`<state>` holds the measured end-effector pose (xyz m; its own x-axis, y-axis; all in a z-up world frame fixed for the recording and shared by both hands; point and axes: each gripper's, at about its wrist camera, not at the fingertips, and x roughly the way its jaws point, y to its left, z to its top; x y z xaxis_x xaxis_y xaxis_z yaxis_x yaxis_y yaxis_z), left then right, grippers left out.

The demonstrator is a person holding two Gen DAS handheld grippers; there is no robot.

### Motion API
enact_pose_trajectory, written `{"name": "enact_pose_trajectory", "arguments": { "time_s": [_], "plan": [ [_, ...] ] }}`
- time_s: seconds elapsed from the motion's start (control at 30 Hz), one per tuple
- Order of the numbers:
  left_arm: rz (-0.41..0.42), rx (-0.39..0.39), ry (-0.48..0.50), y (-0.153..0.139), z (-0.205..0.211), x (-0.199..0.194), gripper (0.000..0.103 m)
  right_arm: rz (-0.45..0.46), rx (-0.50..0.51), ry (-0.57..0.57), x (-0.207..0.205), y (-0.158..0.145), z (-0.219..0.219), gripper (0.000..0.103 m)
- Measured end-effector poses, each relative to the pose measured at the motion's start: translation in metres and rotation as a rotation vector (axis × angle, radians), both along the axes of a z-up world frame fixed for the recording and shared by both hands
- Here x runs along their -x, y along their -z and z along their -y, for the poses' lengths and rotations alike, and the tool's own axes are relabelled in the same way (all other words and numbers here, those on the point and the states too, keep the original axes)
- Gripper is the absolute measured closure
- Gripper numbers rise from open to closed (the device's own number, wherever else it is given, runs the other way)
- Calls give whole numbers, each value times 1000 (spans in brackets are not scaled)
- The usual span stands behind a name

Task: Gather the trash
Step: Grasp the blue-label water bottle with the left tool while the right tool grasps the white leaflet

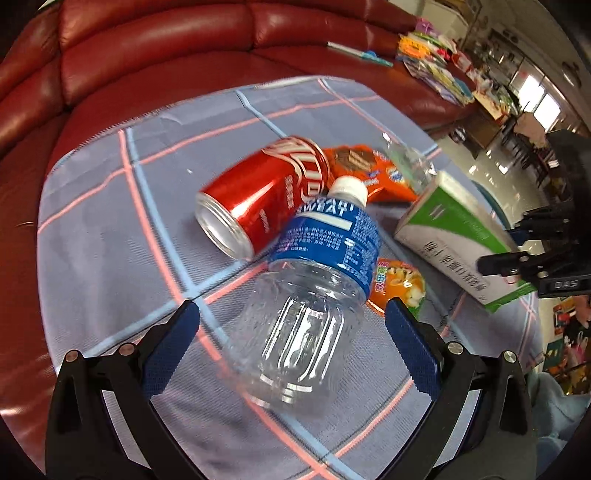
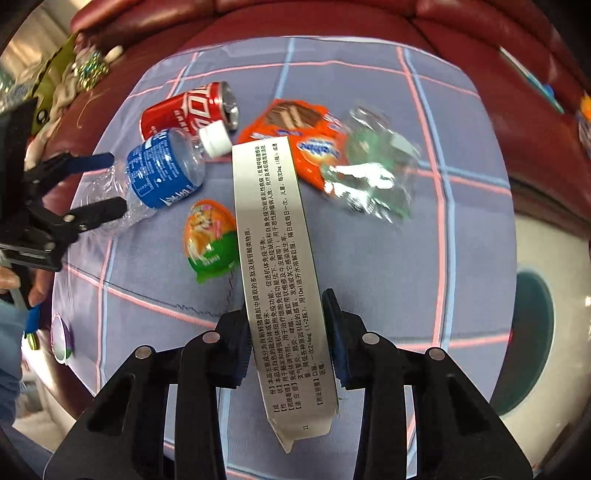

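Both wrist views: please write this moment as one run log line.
left hand-held gripper: open around bottle | right hand-held gripper: gripping carton | can: lying on cloth

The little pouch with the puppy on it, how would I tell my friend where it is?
Look at the checked blue cloth on the red sofa. In the trash pile, between the blue-labelled plastic bottle and the long white box, lies the pouch. It alone is small and rounded, orange above, green below.

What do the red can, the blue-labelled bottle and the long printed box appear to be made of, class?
Red can: likely aluminium, glossy paint, bright metal rim.
Blue-labelled bottle: clear thin plastic, ribbed and see-through, with a white cap.
Printed box: probably thin cardboard, folded flaps, slightly glossy printed face.
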<state>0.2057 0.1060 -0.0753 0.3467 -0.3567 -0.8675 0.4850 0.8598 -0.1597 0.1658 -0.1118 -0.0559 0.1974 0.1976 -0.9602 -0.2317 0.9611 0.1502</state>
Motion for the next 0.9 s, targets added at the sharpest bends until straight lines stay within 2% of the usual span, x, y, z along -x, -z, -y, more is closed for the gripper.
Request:
{"name": "enact_pose_trajectory", "arguments": {
  "time_s": [0.17, 0.27, 0.33, 0.4, 0.63, 0.77, 0.9],
  "plan": [
    [6, -42, -2, 14, 10, -3, 7, 10, -32, 48, 5, 2, 9, 67],
    [20, -31, -2, 13, 11, -1, 8, 19, -34, 51, 5, 2, 9, 67],
    [32, -29, -2, 11, 12, 4, 26, 23, -39, 53, 4, 2, 12, 67],
    [36, -28, -10, 9, 12, 7, 31, 28, -47, 56, 4, 2, 14, 66],
    [30, -63, -47, 9, 21, 20, 31, 43, -66, 77, 4, 7, 14, 66],
    [-3, -96, -80, 18, 24, 21, 30, 65, -73, 75, 14, 5, 17, 67],
    [1, -88, -106, 16, 25, 28, 34, 61, -110, 96, 21, 3, 26, 67]
  ]
}}
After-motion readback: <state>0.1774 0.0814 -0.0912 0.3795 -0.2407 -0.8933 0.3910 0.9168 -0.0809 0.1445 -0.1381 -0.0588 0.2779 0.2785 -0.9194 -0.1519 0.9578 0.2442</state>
